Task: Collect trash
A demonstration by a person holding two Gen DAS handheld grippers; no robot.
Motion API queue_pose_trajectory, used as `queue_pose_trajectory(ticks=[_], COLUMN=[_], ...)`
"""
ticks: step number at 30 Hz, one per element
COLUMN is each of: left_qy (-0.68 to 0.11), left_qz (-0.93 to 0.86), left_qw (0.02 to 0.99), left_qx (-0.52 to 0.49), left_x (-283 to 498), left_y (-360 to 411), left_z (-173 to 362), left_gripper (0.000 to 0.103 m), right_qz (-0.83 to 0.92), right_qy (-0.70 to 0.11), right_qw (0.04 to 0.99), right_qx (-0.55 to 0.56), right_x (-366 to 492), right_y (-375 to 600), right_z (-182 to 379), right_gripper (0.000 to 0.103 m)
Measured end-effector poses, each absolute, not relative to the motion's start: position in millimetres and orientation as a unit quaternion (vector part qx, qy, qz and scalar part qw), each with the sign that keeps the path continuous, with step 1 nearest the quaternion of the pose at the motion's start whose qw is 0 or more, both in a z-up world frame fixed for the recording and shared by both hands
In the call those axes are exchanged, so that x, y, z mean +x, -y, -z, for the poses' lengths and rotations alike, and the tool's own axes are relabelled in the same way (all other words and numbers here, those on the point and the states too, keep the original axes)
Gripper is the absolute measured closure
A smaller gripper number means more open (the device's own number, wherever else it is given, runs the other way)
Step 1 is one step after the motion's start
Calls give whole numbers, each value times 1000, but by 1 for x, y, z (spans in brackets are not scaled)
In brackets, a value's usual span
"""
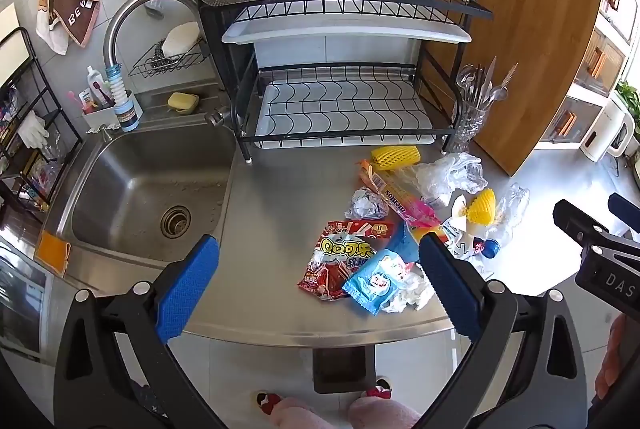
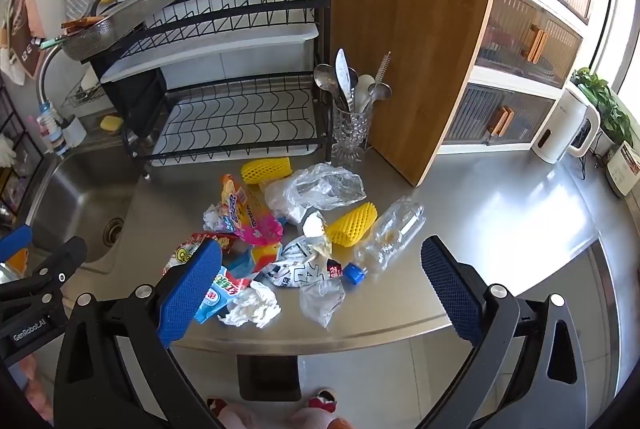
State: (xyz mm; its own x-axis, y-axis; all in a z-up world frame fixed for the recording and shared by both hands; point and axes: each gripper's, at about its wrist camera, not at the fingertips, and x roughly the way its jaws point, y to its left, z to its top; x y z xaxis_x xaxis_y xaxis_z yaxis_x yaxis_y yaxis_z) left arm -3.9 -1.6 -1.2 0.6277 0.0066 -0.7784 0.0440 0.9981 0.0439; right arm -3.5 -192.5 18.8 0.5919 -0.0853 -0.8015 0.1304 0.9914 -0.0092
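Note:
A heap of trash lies on the steel counter (image 1: 280,197): a red snack bag (image 1: 340,261), a blue wrapper (image 1: 370,285), crumpled white tissue (image 2: 252,309), a pink Mentos wrapper (image 2: 256,225), two yellow foam nets (image 2: 352,225) (image 2: 266,169), a clear plastic bag (image 2: 320,189) and a crushed clear bottle (image 2: 388,237) with a blue cap. My left gripper (image 1: 318,279) hovers open above the counter's front edge, nothing between its blue pads. My right gripper (image 2: 320,281) is open too, held over the heap without touching it.
A steel sink (image 1: 148,189) lies to the left. A black dish rack (image 1: 344,101) and a glass cutlery holder (image 2: 352,133) stand behind the heap, a wooden board (image 2: 408,29) leans on the wall, a white kettle (image 2: 564,125) stands far right. A person's feet show below.

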Motion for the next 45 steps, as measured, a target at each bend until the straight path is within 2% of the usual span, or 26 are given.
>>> queue_pose_trajectory(ticks=[45], left_qy=[-430], left_qz=[3], left_qw=[902], left_qx=[27], left_x=[-11], left_y=[-6], left_z=[-2], left_gripper=[8], right_qz=[67], right_qy=[-443], right_qw=[894], right_qx=[25], right_x=[-8], right_y=[198], right_z=[-21], right_gripper=[3])
